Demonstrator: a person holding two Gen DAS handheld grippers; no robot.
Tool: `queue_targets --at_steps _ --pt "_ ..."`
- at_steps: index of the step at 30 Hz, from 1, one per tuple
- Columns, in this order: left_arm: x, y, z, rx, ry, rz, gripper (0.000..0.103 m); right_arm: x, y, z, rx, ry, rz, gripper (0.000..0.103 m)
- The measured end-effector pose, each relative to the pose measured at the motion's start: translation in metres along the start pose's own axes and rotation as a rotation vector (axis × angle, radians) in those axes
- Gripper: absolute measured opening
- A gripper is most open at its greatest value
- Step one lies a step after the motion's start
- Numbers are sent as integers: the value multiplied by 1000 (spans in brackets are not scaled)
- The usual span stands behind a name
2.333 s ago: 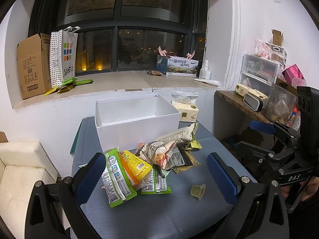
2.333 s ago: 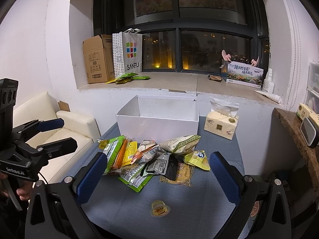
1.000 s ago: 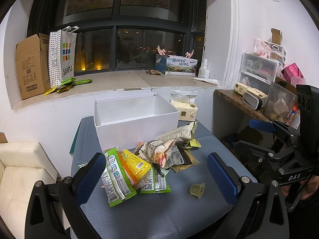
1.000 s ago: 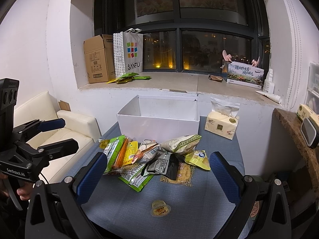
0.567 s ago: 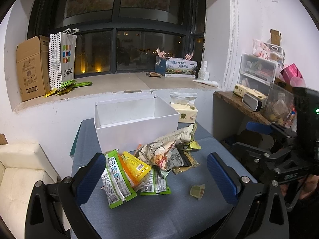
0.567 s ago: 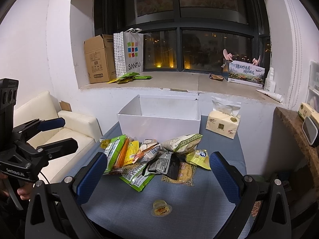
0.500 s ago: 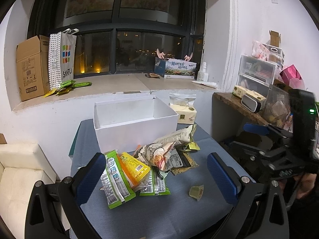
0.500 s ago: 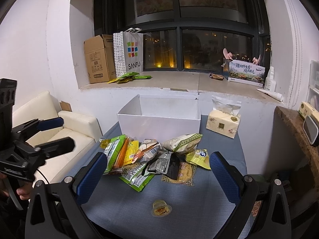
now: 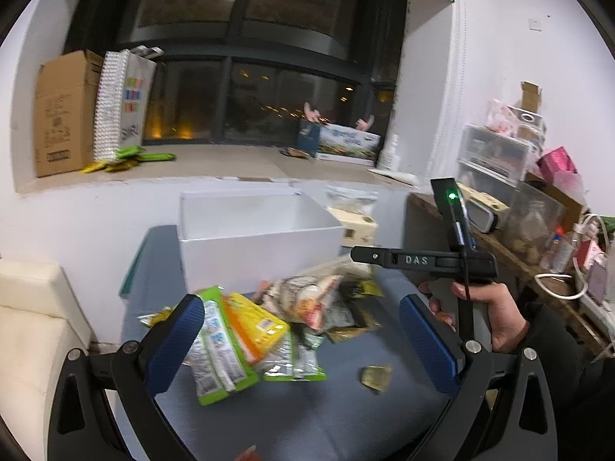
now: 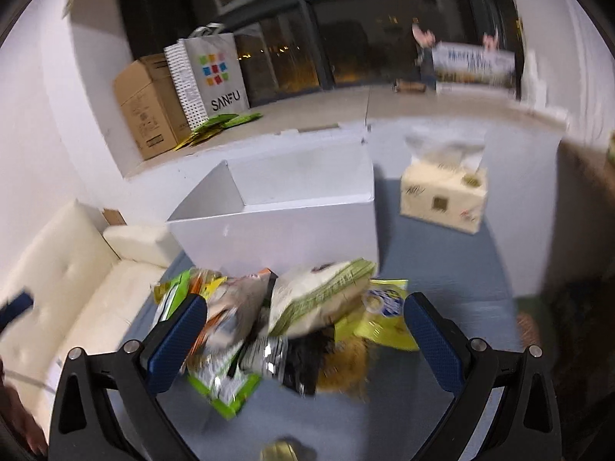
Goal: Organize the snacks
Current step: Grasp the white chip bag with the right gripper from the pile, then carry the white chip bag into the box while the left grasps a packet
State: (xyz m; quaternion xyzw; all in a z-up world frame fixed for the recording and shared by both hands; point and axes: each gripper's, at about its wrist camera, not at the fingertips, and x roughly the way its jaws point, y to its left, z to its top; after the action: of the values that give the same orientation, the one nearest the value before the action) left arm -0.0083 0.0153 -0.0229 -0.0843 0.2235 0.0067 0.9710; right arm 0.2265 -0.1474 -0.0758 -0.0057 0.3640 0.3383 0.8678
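Observation:
A pile of snack packets [image 9: 269,322] lies on the blue-grey table in front of an open, empty white box [image 9: 253,238]. In the right wrist view the pile [image 10: 292,315] sits close, between the fingers, with the box [image 10: 284,223] behind it. A small jelly cup [image 9: 376,375] lies apart from the pile; its top also shows at the bottom of the right wrist view [image 10: 282,453]. My left gripper [image 9: 303,342] is open and empty above the near table. My right gripper [image 10: 305,340] is open and empty, low over the pile; it also shows in the left wrist view [image 9: 423,261].
A tissue pack [image 10: 444,196] stands on the table right of the box. A windowsill behind holds a cardboard box [image 10: 148,103], a SANFU bag [image 10: 209,77] and green packets [image 10: 219,123]. A cream sofa [image 10: 77,269] is at the left. Cluttered shelves [image 9: 519,176] stand at the right.
My right gripper has moved forward and down toward the pile, which now looks much larger in its blurred view. My left gripper has shifted slightly. Both stay open.

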Motion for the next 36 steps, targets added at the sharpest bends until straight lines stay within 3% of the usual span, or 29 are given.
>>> queue_targets --at_steps 4,6,7,8,11,16,22,29,34,35,36 --pt "4 6 -4 8 22 17 103 37 -10 6 77 44 26 103" --pt "8 7 -6 17 48 21 103 54 -13 7 110 74 30 93" --pt "9 7 -7 22 57 22 103 61 -14 6 118 93 37 78" --pt "11 7 -9 30 71 23 103 72 -15 3 126 135 39 52" --pt "16 4 -11 45 105 18 103 78 -16 -3 133 138 74 43" --pt "31 1 -17 69 137 18 103 60 -20 -5 156 110 93 39" --pt "69 -11 -21 104 222 -36 103 6 -25 0 157 0 103 38" --pt "143 -40 -10 195 306 10 103 -75 -35 -2 185 -169 97 38" --pt "206 -45 -3 241 389 87 103 -118 -44 -17 202 -249 64 38" --pt "218 -43 -3 246 406 117 100 -124 -47 -22 211 -256 66 38" --pt "224 -41 -4 251 418 129 89 -128 -49 -25 220 -263 67 38"
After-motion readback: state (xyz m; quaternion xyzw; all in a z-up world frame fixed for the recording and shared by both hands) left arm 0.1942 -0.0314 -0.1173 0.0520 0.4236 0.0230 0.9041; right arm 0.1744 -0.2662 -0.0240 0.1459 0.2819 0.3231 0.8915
